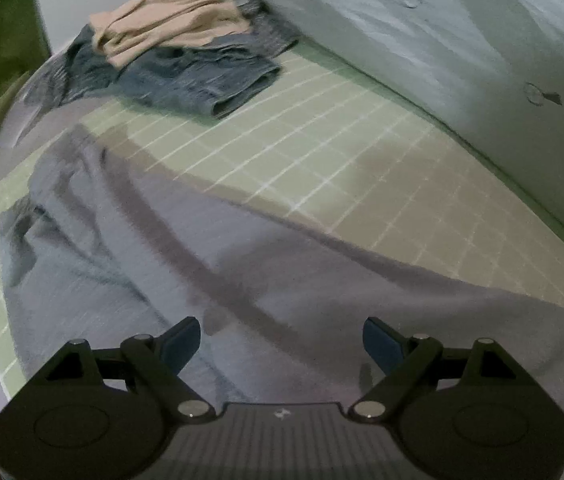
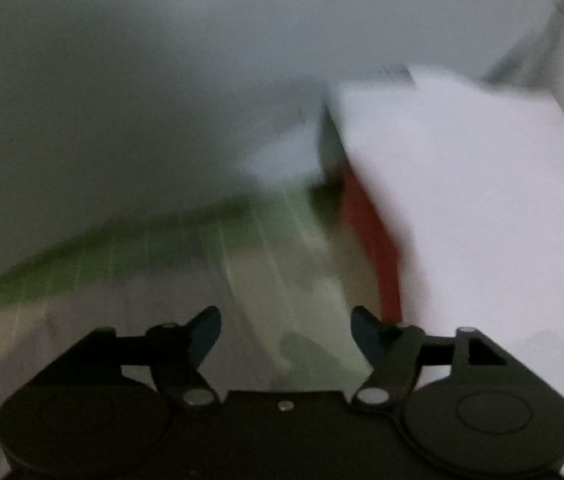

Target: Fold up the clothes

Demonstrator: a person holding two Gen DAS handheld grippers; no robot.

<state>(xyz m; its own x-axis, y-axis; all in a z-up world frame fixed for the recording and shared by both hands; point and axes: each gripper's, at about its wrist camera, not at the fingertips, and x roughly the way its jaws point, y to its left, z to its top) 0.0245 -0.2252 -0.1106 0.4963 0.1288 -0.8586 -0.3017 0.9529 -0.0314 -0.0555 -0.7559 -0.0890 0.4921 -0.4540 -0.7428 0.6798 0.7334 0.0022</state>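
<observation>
A grey garment lies spread and creased on the green grid mat, filling the near half of the left wrist view. My left gripper is open and empty just above it. At the far left, a beige garment lies on top of blue denim clothes. My right gripper is open and empty; its view is blurred, over the mat with pale grey cloth at the lower left.
A white wall runs along the mat's far edge. In the right wrist view a white box-like object with a red edge stands at the right, close to the right finger.
</observation>
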